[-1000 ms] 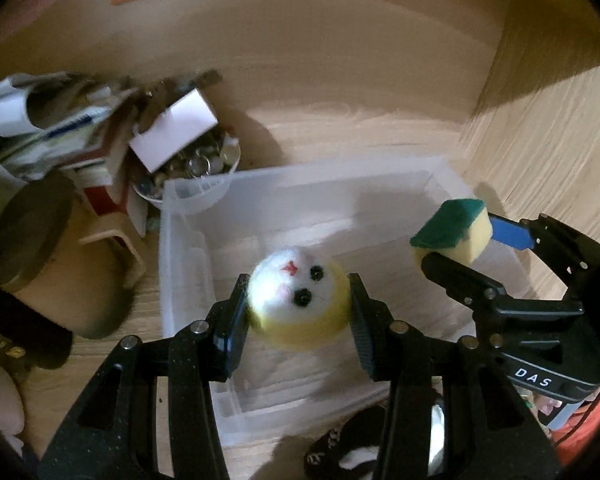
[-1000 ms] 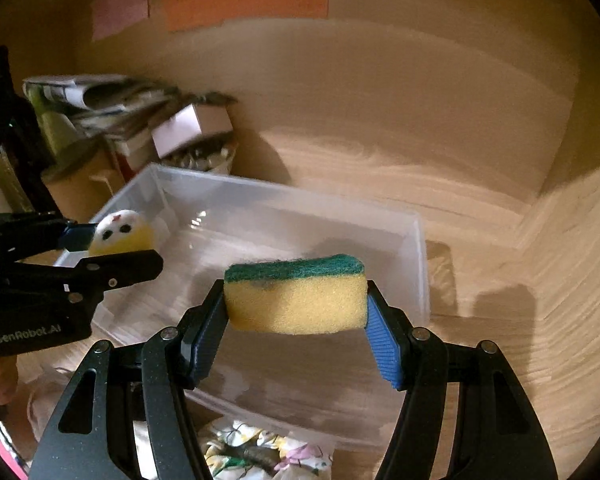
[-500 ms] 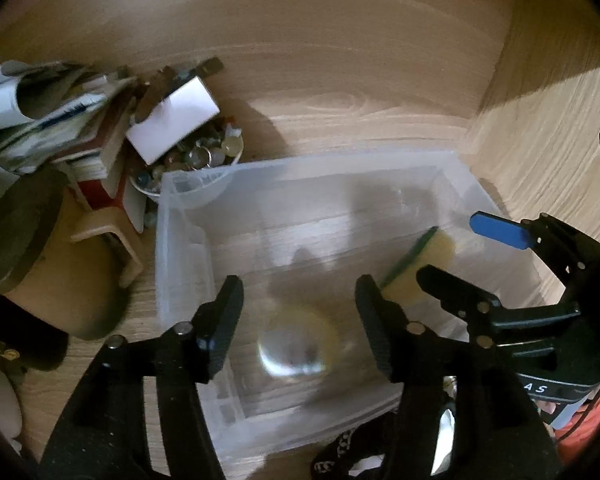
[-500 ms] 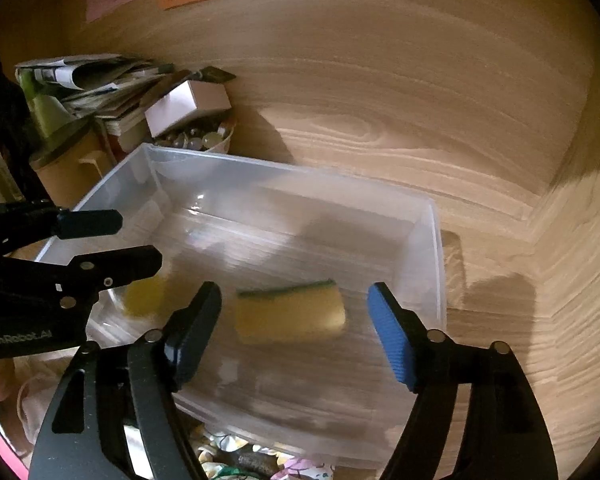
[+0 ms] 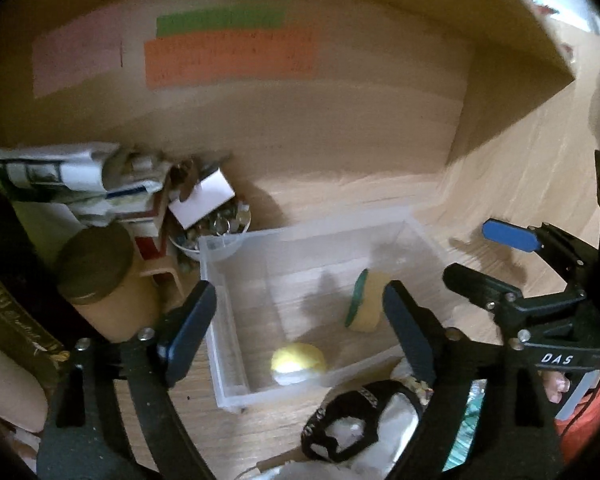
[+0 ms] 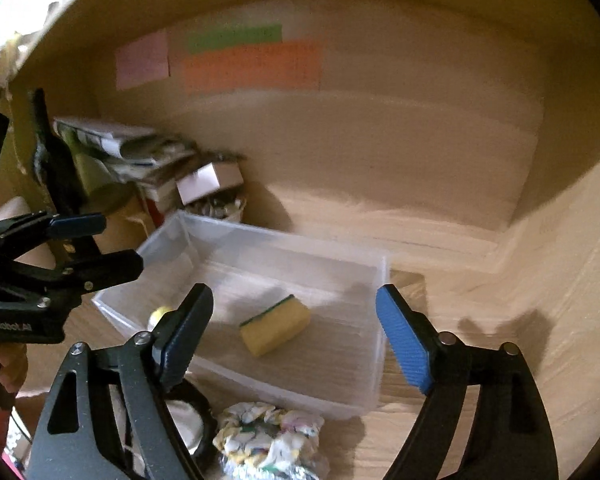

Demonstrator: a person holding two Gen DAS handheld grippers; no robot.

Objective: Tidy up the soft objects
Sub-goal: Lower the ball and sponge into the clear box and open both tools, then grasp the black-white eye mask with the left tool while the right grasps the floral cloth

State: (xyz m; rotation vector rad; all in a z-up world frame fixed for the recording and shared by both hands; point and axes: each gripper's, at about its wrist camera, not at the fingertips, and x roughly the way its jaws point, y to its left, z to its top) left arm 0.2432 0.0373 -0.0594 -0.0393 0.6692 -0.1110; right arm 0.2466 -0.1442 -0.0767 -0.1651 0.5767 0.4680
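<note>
A clear plastic bin (image 5: 224,320) (image 6: 364,392) stands on the wooden surface. Inside it lie a yellow and white plush ball (image 5: 298,363), partly hidden behind a finger in the right wrist view (image 6: 159,313), and a yellow sponge with a green top (image 5: 366,301) (image 6: 275,325). My left gripper (image 5: 300,320) is open and empty above the bin's near side. My right gripper (image 6: 294,332) is open and empty above the bin; it also shows in the left wrist view (image 5: 484,260). A black and white soft item (image 5: 360,416) and a crumpled patterned cloth (image 6: 270,438) lie in front of the bin.
Left of the bin stand a round brown canister (image 5: 100,280), a stack of papers and books (image 5: 72,184) and a bowl of small metal bits with a white card (image 5: 212,220). Wooden walls close the back and right.
Both grippers opened and dropped the plush ball and the sponge into the bin. Both have since pulled back and up, away from the bin.
</note>
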